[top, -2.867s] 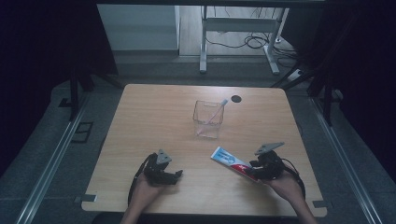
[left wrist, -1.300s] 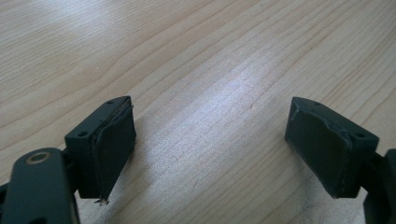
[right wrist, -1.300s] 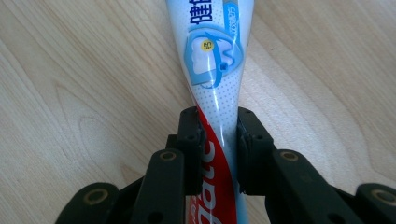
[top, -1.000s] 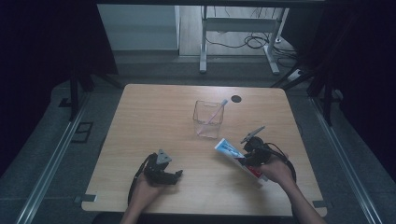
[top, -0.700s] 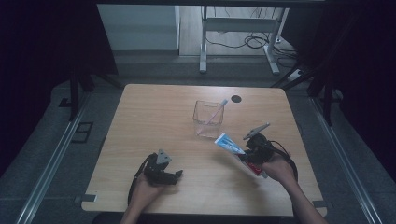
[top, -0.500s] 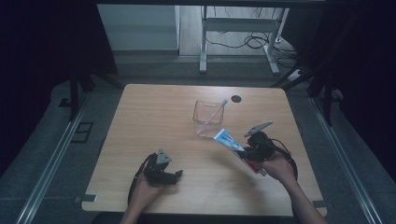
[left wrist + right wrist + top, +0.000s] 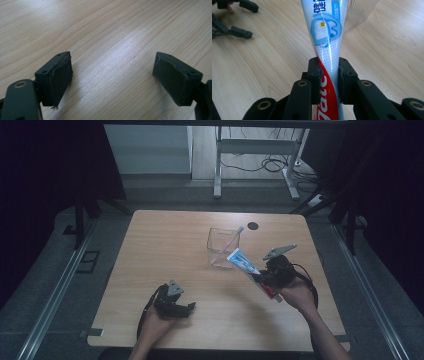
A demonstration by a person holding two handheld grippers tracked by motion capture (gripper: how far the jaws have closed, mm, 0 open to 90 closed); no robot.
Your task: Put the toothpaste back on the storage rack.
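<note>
The right gripper (image 7: 329, 82) pinches a white, blue and red plastic toothpaste tube (image 7: 325, 42) near its red end, the jaws pressed flat against both its sides. Compared with the frames of a second ago, when the tube lay low over the table, it has come up off the wood and now slants with its flat blue end raised, pointing ahead of the gripper. That suggests the pick-up is done and the carry has begun.

Just beyond the tube's raised end stands a clear square plastic holder (image 7: 223, 247), probably where the tube is headed. A pale pink toothbrush (image 7: 232, 236) already leans inside it toward the near corner, so the tube will likely need to enter beside the brush, and the holder's rim is the edge to clear.

Off to the gripper's side, well apart, the left gripper (image 7: 176, 304) rests on the light wooden table (image 7: 160, 250), unmoved, its jaws spread wide with bare wood between its pads (image 7: 61, 77). Past the holder, a small dark round hole (image 7: 253, 225) sits in the tabletop, out of the way.
</note>
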